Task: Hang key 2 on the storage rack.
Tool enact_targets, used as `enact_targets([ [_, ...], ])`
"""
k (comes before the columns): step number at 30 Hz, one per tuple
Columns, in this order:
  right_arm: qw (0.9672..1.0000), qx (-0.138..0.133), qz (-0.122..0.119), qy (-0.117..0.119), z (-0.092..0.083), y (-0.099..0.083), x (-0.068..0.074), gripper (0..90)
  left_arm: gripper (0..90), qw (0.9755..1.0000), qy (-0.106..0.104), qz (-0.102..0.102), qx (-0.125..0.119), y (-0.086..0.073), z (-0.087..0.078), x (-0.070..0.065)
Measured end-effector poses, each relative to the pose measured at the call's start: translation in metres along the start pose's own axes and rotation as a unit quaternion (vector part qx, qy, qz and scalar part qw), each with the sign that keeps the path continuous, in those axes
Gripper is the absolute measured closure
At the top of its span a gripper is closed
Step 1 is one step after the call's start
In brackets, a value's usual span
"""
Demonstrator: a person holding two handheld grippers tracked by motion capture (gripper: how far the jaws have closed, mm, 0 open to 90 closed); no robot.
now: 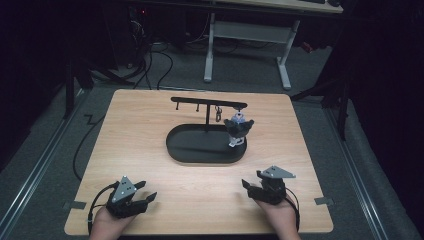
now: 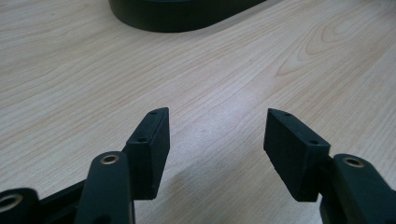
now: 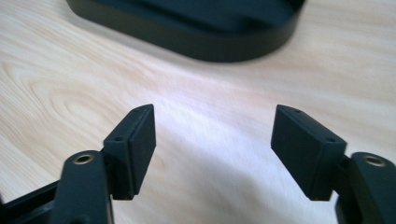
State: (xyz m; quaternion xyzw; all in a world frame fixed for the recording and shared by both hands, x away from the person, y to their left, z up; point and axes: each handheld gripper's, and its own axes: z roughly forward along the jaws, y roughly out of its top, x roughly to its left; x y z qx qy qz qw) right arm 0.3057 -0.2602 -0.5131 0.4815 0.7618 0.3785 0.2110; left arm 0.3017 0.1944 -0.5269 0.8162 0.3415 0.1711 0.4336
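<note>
Fingers wide on both: left gripper (image 1: 148,196) and right gripper (image 1: 252,182) sit low on my table (image 1: 150,125) edge, nothing between the jaws. I read this as parked. Toy figure (image 1: 237,127) hangs off the black stand (image 1: 207,102) over its tray (image 1: 190,147), well apart from both.

Left tool (image 2: 217,133), jaws apart over bare wooden table (image 2: 261,60), black tray (image 2: 182,14) beyond

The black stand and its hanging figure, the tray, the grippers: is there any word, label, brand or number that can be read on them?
No text can be read.
Small figure hanging on the black stand: pale patches, too small and blurred to tell if any is print.
Black tray, left gripper, right gripper, wooden table: no markings seen.
</note>
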Motion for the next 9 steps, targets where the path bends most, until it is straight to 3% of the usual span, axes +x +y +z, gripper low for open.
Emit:
enact_targets([
  [2, 0.9998, -0.015, -0.004, -0.009, -0.004, -0.011, 0.0, 26.6, 41.4, 1.0, 0.0, -0.004, -0.004, 0.001, -0.001, -0.001],
  [4, 0.9995, -0.03, 0.002, 0.0, -0.011, -0.014, -0.001, 24.0, 41.4, 0.9998, -0.001, -0.013, -0.011, 0.002, -0.001, -0.001],
  [6, 0.9994, -0.033, -0.007, -0.006, -0.012, -0.015, -0.001, 22.6, 41.4, 0.9998, -0.001, -0.014, -0.013, 0.003, -0.001, -0.002],
  [9, 0.9993, -0.036, 0.002, -0.002, -0.011, -0.016, -0.003, 20.2, 41.4, 0.9999, 0.0, -0.011, -0.011, 0.004, -0.002, -0.003],
])
